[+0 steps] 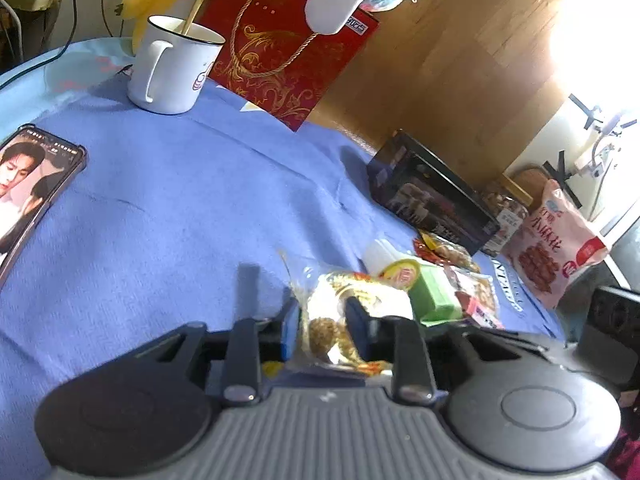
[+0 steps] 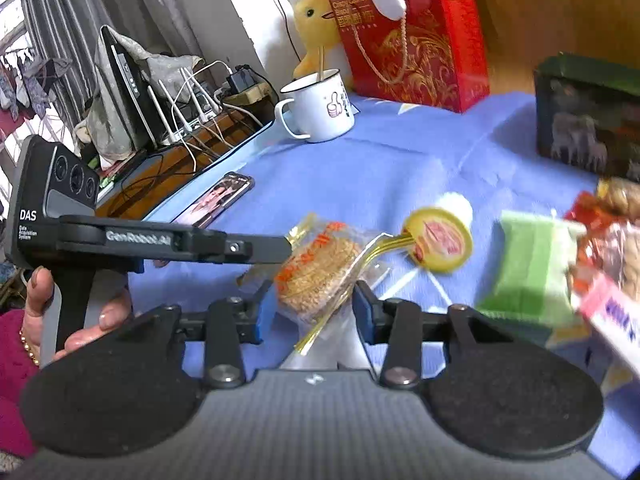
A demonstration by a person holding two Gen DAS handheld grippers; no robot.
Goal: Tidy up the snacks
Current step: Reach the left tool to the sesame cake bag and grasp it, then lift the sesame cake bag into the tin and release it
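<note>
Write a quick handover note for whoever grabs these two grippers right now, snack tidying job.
Left gripper: shut on the clear-wrapped noodle cake packet.
Right gripper: open, fingers either side of the same packet, not gripping.
Other snacks sit loose on the blue tablecloth: yellow-lidded cup, green box, red-wrapped packs, pink bag beside the dark box.
Done: nothing visibly sorted.
Left: place this packet, then the rest.

Each camera sits just behind its own fingers, low and close over the counter [image 1: 160, 200]. The left wrist view faces along the blue cloth toward the white mug [image 1: 172, 68] and red gift bag [image 1: 280, 48]. The right wrist view, further right, shares both plus the phone [image 2: 222, 198].
</note>
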